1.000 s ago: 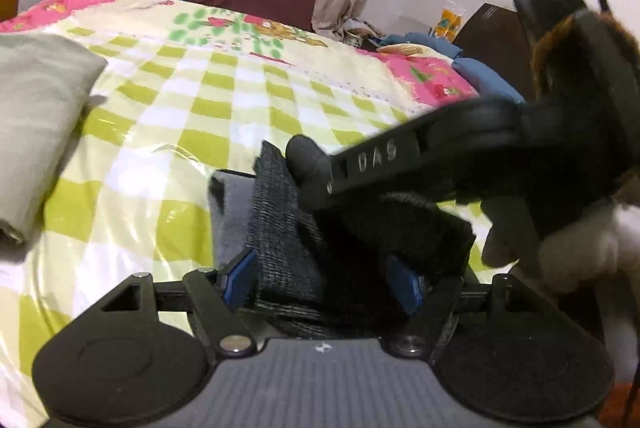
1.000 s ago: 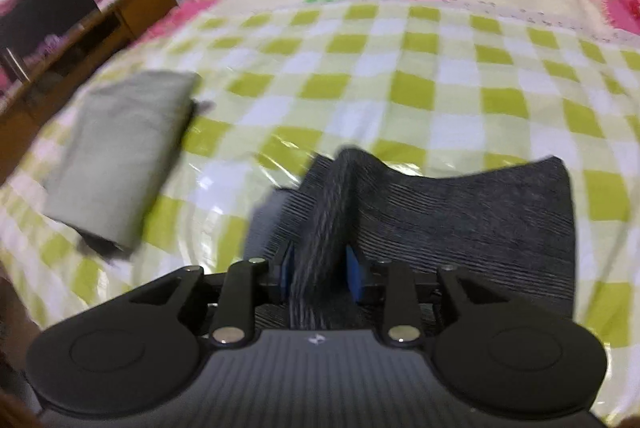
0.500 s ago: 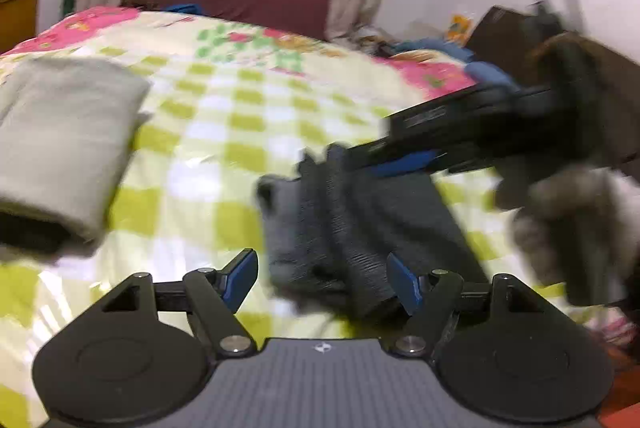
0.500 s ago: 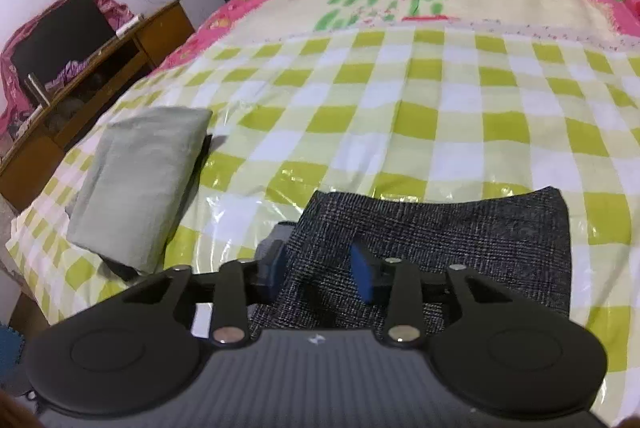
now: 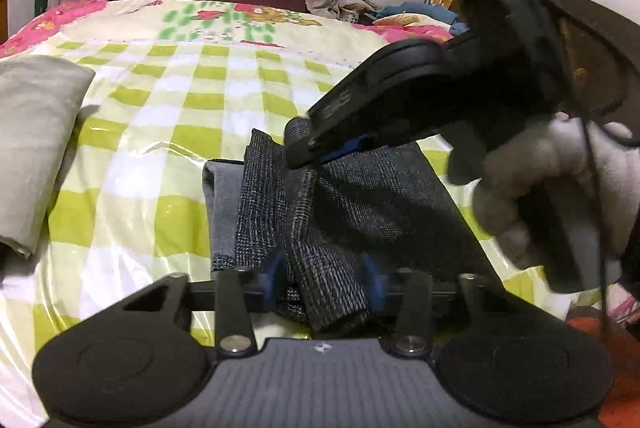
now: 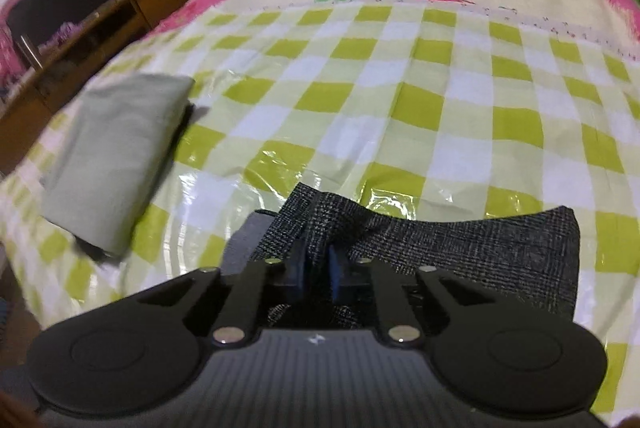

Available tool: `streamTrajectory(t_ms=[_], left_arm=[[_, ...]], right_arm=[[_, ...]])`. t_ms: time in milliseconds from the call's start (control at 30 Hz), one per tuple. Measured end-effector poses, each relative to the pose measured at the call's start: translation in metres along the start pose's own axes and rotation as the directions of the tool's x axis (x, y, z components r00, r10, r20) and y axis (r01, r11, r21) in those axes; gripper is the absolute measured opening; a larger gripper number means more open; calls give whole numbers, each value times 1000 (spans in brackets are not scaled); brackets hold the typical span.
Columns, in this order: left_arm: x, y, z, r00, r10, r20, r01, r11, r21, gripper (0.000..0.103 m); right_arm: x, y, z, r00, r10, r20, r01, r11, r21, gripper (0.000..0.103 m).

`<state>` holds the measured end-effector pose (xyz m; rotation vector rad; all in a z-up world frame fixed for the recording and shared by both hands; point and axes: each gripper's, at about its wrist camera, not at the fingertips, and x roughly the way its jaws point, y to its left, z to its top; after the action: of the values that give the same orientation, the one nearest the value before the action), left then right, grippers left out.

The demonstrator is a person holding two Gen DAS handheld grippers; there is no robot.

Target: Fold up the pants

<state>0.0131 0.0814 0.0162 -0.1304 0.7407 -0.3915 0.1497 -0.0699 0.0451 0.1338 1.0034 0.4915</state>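
Note:
The dark grey checked pants [image 5: 360, 196] lie folded on the green-and-white checked bed cover, with a lighter grey inner layer [image 5: 222, 204] showing at their left edge. My left gripper [image 5: 324, 276] is shut on a bunched fold of the pants at their near edge. My right gripper [image 6: 316, 268] is shut on a raised ridge of the pants [image 6: 460, 252] near their far left corner. In the left wrist view the right gripper [image 5: 332, 148] comes in from the right, held by a gloved hand [image 5: 560, 188].
A folded pale green garment [image 5: 32, 144] lies on the bed to the left; it also shows in the right wrist view [image 6: 116, 152]. A wooden cabinet [image 6: 92, 28] stands beyond the bed's left edge. Pillows and clothes lie at the far end.
Half a second ago both grippers were open over the pants. Both have closed again on folds of the fabric, and the cloth is pulled up into ridges.

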Motion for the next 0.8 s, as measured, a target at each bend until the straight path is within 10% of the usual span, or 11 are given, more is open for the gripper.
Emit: streamTrajectory(t_ms=[467, 800], left_arm=[[1, 9, 14, 999, -18, 29, 18, 1000, -18, 49], [19, -6, -1, 999, -17, -41, 18, 999, 28, 52]], right_arm=[[-44, 11, 32, 988, 112, 106, -116, 993, 34, 1], [-14, 12, 4, 997, -5, -78, 5, 1000, 1, 28]])
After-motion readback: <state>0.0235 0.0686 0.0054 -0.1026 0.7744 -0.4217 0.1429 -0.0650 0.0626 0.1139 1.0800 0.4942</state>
